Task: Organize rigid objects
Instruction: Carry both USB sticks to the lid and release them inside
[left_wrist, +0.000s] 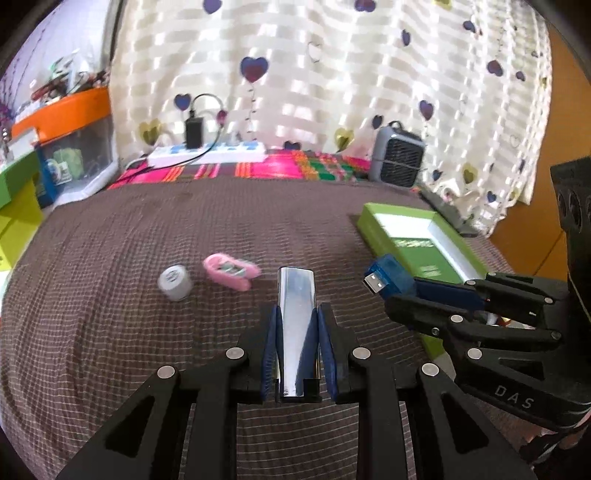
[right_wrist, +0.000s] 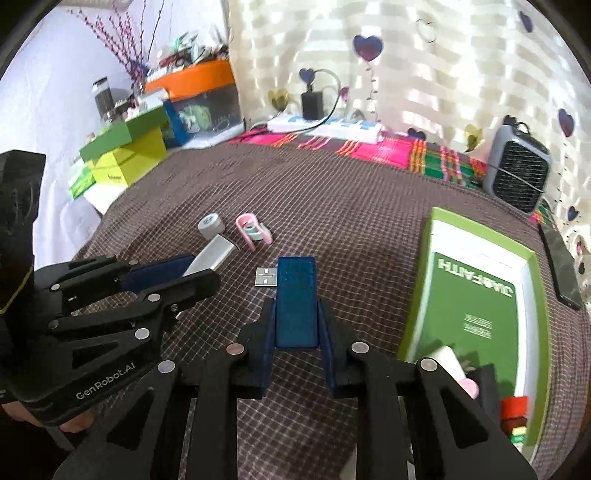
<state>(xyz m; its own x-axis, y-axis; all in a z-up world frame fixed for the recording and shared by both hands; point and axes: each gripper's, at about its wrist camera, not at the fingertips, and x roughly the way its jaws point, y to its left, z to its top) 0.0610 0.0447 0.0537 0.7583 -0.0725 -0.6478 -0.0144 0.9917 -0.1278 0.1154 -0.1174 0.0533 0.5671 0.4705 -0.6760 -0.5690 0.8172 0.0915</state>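
Both claws are loaded: left claw (left_wrist: 297, 332) grips the silver bar (left_wrist: 296, 295), right claw (right_wrist: 295, 317) the blue USB stick (right_wrist: 296, 295), nearer the green box (right_wrist: 532, 295) on its right.

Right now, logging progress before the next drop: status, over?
Left gripper shut on silver bar. Right gripper shut on blue USB stick. Green box open alongside, path clear.

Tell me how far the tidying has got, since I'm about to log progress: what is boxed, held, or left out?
A few small items already lie in the green box, at its near end. The left gripper is shut on the silver metal case, the right gripper on the blue USB device, both lifted but not boxed. The small white jar and pink clip remain on the brown cloth.
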